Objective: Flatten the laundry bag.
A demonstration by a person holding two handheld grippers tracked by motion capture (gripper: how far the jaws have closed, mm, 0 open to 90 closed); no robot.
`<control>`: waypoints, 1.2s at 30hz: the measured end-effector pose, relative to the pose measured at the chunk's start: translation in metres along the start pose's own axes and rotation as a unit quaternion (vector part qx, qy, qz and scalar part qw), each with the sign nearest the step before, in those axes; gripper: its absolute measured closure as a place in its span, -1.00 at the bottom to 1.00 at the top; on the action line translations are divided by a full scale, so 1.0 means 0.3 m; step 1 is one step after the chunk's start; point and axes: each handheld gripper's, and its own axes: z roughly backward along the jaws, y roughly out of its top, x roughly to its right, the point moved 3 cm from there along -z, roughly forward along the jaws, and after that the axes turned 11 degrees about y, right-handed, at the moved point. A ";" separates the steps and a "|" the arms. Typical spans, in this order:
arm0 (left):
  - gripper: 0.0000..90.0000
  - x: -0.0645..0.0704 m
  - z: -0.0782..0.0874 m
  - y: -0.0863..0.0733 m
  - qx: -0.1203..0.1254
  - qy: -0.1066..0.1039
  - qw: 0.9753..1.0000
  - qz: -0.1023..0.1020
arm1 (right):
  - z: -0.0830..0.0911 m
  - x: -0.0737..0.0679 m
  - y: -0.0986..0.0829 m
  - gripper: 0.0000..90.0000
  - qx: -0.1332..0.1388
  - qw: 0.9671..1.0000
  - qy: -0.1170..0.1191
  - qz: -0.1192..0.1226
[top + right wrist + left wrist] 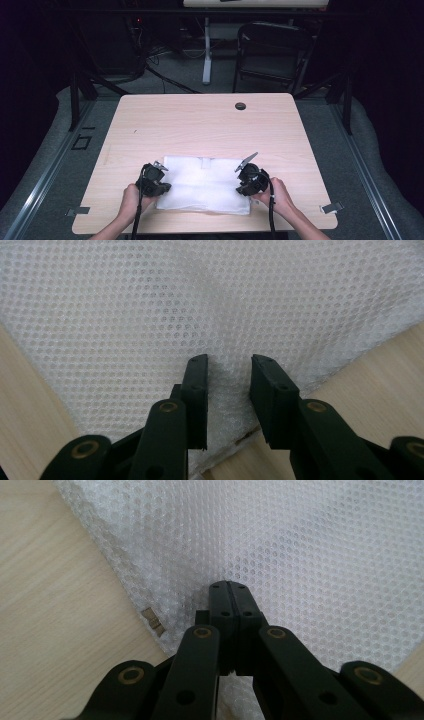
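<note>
Your left gripper (231, 587) has its jaws pressed flat together, tips meeting w/ no gap, over the bubble wrap sheet (300, 545). Can't tell from the left gripper view whether a fold of wrap is pinched between them or they just rest on top; the tips hide the contact spot. Just left of the jaws the sheet's edge runs diagonally, and a small tan tab (154, 620) sits at that edge, too small to identify. Beyond it, bare wooden table (50, 605).

Your right gripper (229, 362) stands w/ jaws narrowly apart, a strip of wrap visible in the gap btwn them. Tips look to be on or just above the sheet; can't say which. The sheet's near edge passes under the jaws, and wood shows on both sides, more to the right.

From the high view, your left gripper (154, 179) is at the sheet's left edge and your right gripper (251, 179) near its right edge, both towards the near side of the bubble wrap (202, 182). Your hands cover the rear of each tool and the jaws themselves are lost in black, so jaw state can't be read from up there. Forearms are cut off at the bottom. A small dark round hole (240, 106) sits well beyond the grippers at the table's far edge. Past that, a dark chair (272, 50) in shadow, detail hard to make out.
</note>
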 end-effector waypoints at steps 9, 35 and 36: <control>1.00 0.020 0.005 -0.006 -0.007 -0.025 1.000 -0.002 | 0.016 0.023 -0.009 0.52 -0.014 1.000 0.006 0.005; -0.52 0.038 0.104 0.017 0.053 -0.020 0.998 -0.013 | 0.106 -0.043 0.026 -0.13 0.023 0.999 0.006 0.025; -0.54 0.038 0.103 0.017 0.053 -0.016 0.998 -0.012 | 0.111 -0.051 0.025 -0.15 0.022 0.999 0.005 0.028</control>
